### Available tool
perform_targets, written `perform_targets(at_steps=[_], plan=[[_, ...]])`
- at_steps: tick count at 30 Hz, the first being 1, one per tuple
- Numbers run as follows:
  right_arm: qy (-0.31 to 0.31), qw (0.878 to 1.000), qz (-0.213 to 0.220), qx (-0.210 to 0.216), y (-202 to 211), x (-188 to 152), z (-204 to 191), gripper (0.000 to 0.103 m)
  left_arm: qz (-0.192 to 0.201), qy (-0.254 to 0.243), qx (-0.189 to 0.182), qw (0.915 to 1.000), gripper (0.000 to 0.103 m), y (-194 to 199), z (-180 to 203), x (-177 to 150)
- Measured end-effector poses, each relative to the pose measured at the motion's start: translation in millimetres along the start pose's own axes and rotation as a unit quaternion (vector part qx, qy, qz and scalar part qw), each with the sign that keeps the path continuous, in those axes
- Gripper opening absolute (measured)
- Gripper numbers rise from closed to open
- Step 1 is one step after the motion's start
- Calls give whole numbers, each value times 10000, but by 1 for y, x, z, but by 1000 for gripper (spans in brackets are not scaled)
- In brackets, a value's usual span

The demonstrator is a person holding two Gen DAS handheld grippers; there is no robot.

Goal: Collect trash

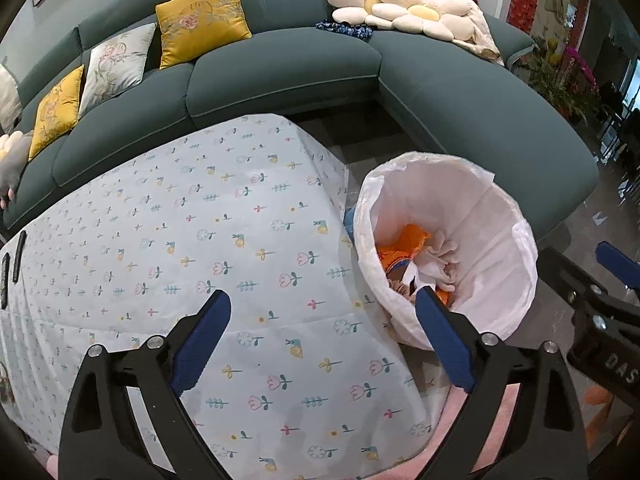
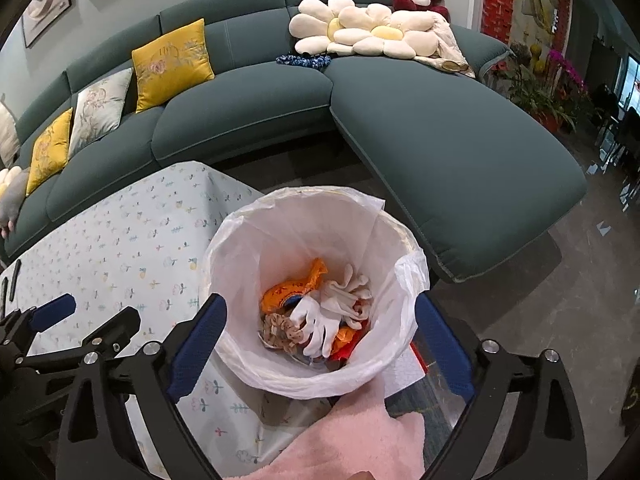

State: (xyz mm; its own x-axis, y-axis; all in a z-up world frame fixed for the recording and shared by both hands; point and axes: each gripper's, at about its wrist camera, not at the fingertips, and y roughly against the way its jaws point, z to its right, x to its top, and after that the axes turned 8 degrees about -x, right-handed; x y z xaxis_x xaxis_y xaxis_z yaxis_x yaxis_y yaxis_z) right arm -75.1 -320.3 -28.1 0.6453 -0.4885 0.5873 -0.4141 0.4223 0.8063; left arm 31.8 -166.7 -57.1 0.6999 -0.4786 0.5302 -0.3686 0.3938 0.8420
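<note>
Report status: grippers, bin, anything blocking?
Left gripper open, empty, over the floral tablecloth. Right gripper open, empty, above the lined trash bin. Gloves and orange wrappers inside. Nothing blocking.

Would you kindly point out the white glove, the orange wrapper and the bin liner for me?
white glove (image 2: 316, 330): right wrist view, on its palm.
orange wrapper (image 2: 296, 286): right wrist view, on its crumpled middle.
bin liner (image 2: 316, 220): right wrist view, on its far inner wall.
</note>
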Motion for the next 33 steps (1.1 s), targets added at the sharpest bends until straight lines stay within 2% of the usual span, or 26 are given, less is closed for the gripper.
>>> perform_targets(at_steps=[12,21,33], plan=[[158,9997,-129,-105,-9,-16,-1,96,-190,35,115,9997,90,-12,-3,-14],[254,9995,-97,-168,-11,-20,-3,96,-172,108,234,9995,94,-15,-2,-18],[282,9994,-124,-176,-14,-22,-2,96,-176,159,388,9990,94,-17,0,-21]])
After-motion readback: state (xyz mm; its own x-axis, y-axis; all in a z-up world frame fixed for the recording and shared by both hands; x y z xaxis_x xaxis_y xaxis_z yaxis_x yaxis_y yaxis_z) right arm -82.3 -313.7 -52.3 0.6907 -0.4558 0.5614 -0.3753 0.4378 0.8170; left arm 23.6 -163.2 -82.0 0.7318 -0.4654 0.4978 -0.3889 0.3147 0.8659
